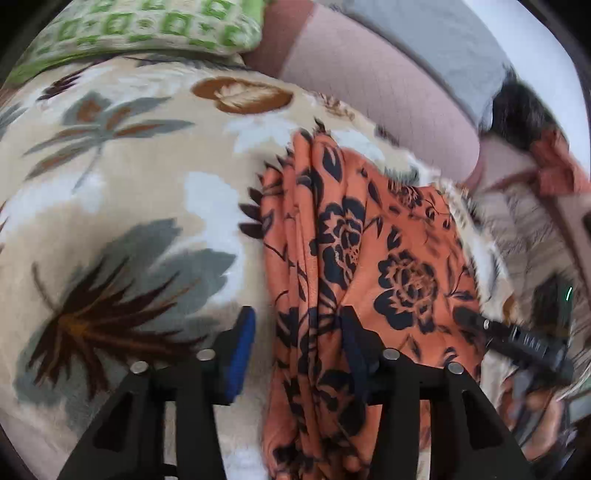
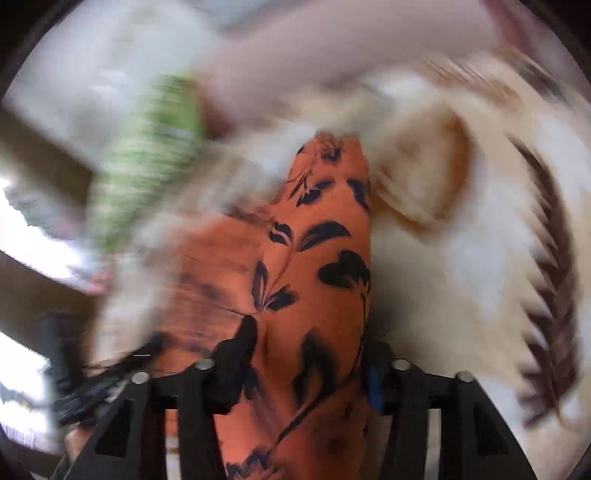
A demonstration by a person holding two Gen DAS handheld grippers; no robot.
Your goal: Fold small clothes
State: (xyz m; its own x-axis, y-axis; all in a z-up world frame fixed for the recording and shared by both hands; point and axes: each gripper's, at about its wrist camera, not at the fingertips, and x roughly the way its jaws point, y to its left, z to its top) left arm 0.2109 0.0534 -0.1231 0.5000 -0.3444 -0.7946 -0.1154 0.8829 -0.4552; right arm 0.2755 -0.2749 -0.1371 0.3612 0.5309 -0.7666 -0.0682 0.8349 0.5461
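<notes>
The fold looks barely begun; the orange floral cloth (image 1: 369,258) lies bunched in long pleats on the leaf-print blanket (image 1: 129,192), not yet squared; the left gripper (image 1: 299,332) stands wide apart, cloth running between its fingers, no grip showing; the right gripper (image 2: 306,354) has cloth (image 2: 314,266) bulging between its fingers, seemingly pinched, though blur leaves doubt; a green pillow (image 1: 147,26) sits well apart; nothing visible blocks the work.

A home bedroom: leaf-print blanket (image 1: 122,192), green patterned pillow (image 1: 147,26).
</notes>
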